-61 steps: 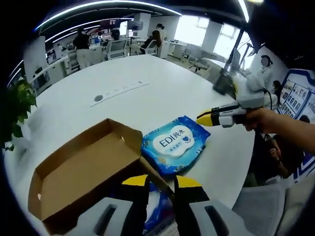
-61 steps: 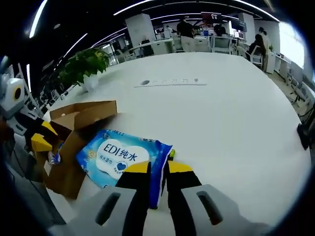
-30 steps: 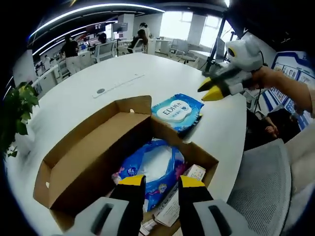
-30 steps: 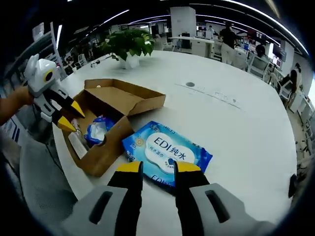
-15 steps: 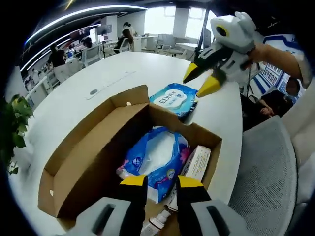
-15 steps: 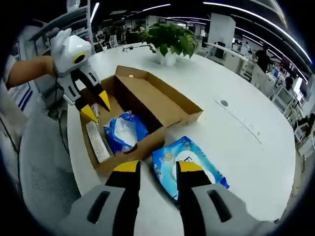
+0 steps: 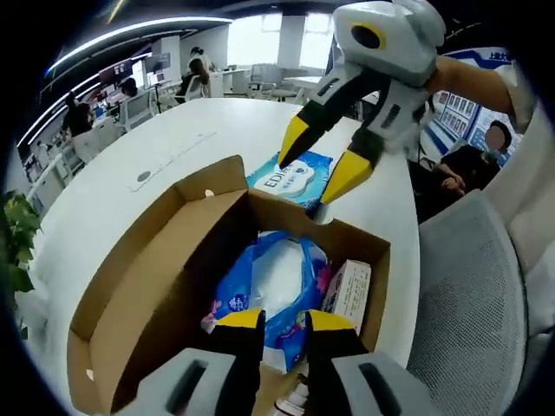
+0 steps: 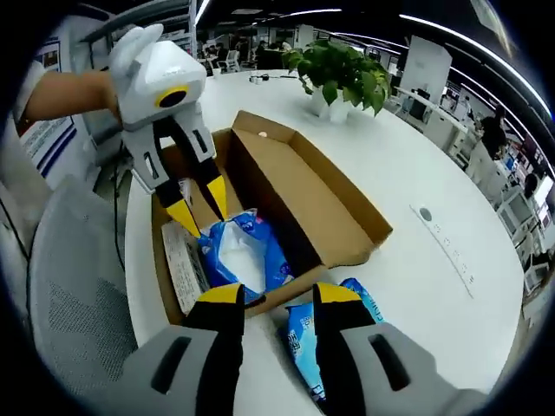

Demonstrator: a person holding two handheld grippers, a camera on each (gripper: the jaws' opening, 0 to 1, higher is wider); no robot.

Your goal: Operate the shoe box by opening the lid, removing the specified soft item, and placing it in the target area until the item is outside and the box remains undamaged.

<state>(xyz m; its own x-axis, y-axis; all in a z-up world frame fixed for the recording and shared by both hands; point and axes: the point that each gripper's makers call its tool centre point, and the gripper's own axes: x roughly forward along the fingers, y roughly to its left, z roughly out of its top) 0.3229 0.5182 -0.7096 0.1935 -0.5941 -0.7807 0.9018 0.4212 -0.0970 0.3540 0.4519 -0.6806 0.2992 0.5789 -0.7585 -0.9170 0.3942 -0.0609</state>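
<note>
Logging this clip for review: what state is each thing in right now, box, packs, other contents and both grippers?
Shoe box: open, lid folded back flat, no damage visible.
Blue soft pack: inside the box, not gripped.
EDI wipes pack: outside, flat on the white table beside the box.
White carton: inside the box, along its wall.
Left gripper: open, empty, over the box.
Right gripper: open, empty, above the box's far edge.

1 box (image 7: 165,260), 2 wipe packs (image 7: 290,178)
</note>
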